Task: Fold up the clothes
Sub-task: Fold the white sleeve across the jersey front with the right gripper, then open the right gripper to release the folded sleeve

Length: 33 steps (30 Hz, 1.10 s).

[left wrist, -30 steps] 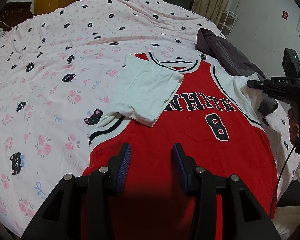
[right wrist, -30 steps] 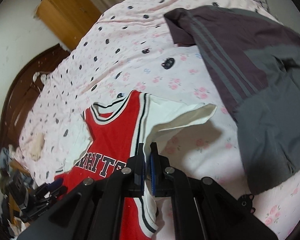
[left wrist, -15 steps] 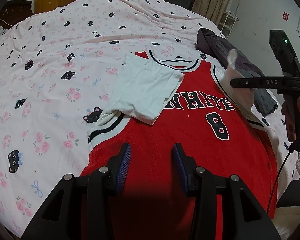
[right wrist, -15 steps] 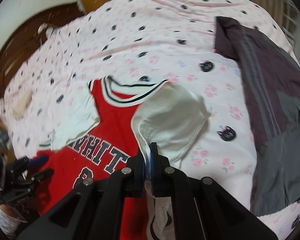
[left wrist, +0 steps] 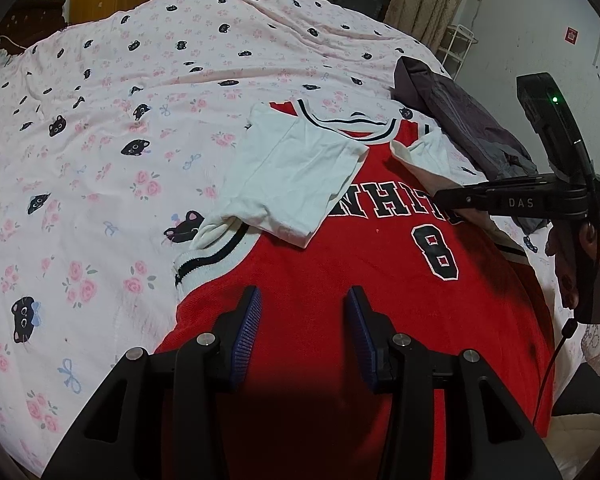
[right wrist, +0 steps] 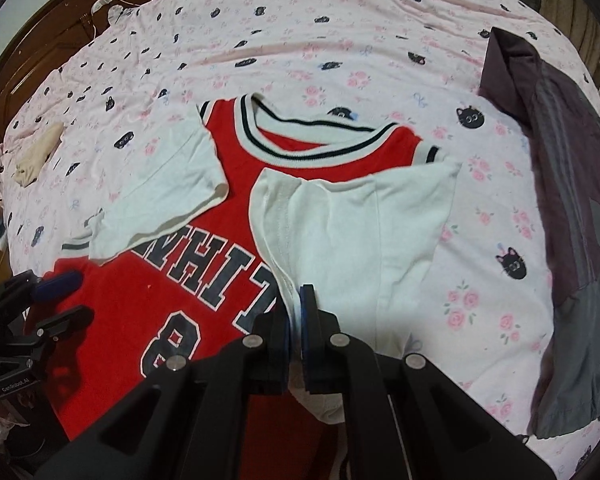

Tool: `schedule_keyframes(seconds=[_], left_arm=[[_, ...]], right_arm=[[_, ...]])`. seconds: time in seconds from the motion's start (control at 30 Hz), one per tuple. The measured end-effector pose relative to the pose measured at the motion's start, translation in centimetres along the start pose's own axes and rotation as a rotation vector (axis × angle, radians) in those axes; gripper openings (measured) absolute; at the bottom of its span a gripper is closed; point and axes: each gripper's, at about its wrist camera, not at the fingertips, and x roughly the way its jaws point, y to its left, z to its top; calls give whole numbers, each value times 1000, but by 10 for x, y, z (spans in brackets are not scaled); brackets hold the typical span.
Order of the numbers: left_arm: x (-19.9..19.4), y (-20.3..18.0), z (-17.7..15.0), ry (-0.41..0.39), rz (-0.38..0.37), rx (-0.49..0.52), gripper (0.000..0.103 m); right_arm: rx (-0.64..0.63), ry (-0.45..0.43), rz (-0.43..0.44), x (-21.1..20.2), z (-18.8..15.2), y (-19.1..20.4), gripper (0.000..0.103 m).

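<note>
Red basketball jersey [left wrist: 380,280] with white sleeves, "WHITE 8" print, lies face up on the floral cat-print bedsheet [left wrist: 100,160], collar toward the far side of the bed. It fills the near-centre of both views.

Left sleeve [left wrist: 296,180] already lies folded inward, flat over the chest, partly covering the first letter. Likely done to square off that side before the body gets folded.

Right gripper [right wrist: 296,300] is clenched on the hem edge of the right sleeve [right wrist: 360,232]; white fabric is pinched between the blue pads, jaws nearly together. The sleeve is drawn across toward the lettering, its hem lying over the end of the word while the shoulder end stays anchored near the collar. Judgement: the second sleeve fold is in hand, mirroring the first; the pinch sits on the hem so the whole sleeve pivots at the shoulder seam.

Left gripper [left wrist: 302,336] hovers above the lower red body of the jersey, jaws partway apart, nothing between the pads [left wrist: 246,332]. Can't tell if it touches the cloth. Probably parked there to stay clear and be ready for the bottom hem.

Dark grey striped garment [right wrist: 560,200] lies heaped at the right side of the bed, just beside the jersey, not yet folded.

Risk: the sleeve could bunch if dropped without being laid flat.
</note>
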Motion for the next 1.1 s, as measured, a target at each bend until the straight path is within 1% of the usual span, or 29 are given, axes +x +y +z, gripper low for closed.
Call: schedule_keyframes(seconds=[0.03,0.17,0.23,0.3,0.33,0.37,0.43,0.5,0.57,0.6,0.7,0.77,0.93,1.1], left_arm=[[0,0,0,0,0,0,40],[1,-1,0,0,0,0,42],[1,-2,0,-1,0,0,42],[1,-1,0,-1,-2,0,42],[1,-1,0,-1,-3,0,42],[1,-1,0,-1,-3,0,43],[2,-1,0,-1,-3,1,43],[3,-1,0,0,-2,1,43],[3,-2,0,1,-1,2,43],[3,-2,0,1,-1,3,43],[3,-3,0,2,1,5,43],[2,-2,0,4,0,5,43],[3,-3,0,7,2,7,43],[4,-3,0,8,5,10,43]], right_arm=[[-2,3,2,1,-1,0,6],[-2,28,9,9,-3,-1,15],[14,26,27,8,-4,-4,17],[43,-5,61,-1,-3,-10,31],[65,-33,81,-8,-2,-15,45],[86,-61,101,-15,-1,-21,51],[135,-117,152,-29,2,-33,51],[202,-168,228,-42,7,-52,51],[252,-202,247,-49,15,-69,51],[266,-209,236,-50,19,-75,51],[276,-199,165,-46,35,-87,52],[285,-179,172,-37,44,-94,52],[289,-97,227,-4,61,-97,52],[318,-9,193,37,65,-106,50]])
